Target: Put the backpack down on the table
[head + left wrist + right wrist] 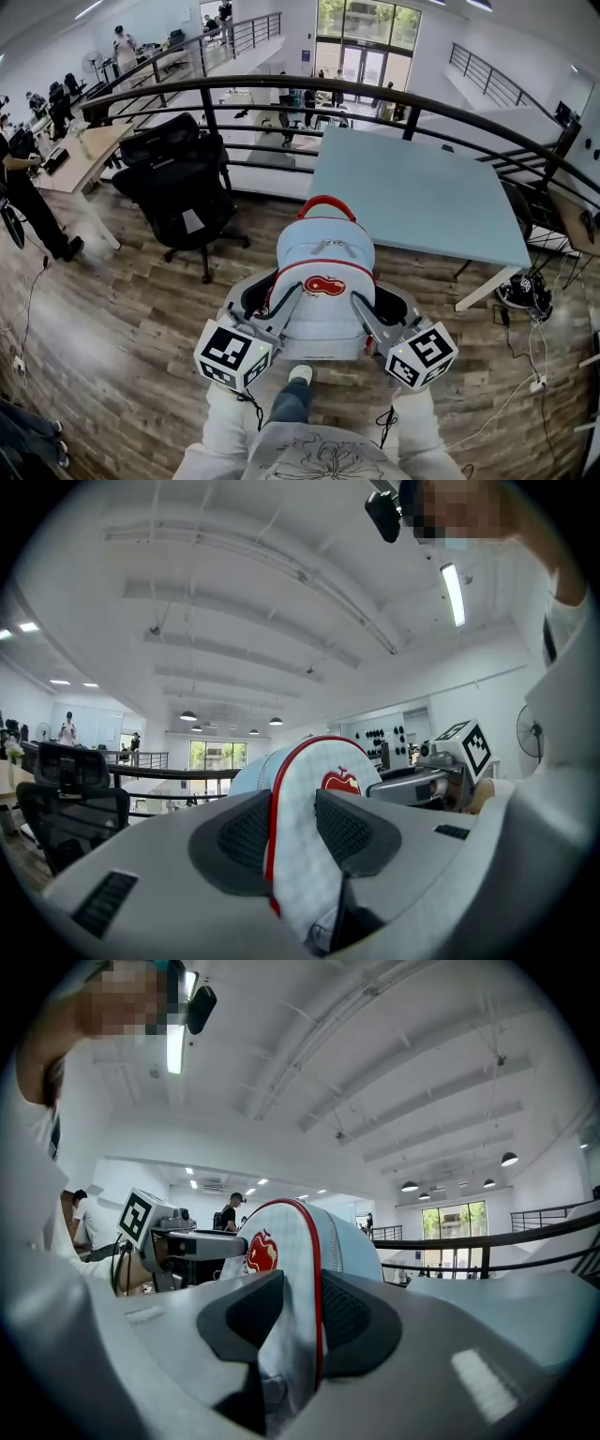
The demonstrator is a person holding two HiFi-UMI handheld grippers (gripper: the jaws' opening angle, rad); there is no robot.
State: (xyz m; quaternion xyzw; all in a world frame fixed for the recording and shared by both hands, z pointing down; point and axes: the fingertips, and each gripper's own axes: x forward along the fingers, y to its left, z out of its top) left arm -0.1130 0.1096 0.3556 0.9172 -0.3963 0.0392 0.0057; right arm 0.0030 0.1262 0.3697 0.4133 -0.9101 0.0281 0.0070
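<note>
Backpack of pale blue fabric, red trim: in the air by near left corner of light blue table | left gripper: clamped on its left edge | right gripper: clamped on its right edge

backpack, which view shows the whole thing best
Head view: nearly the whole backpack shows from above. The left gripper view and the right gripper view each show only a red-trimmed edge of it, pinched close up.

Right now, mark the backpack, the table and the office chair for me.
backpack [323, 323]: head view, pale front panel below the red logo.
table [412, 197]: head view, bare middle of the light blue top.
office chair [176, 186]: head view, black upholstery at mid-chair.
</note>
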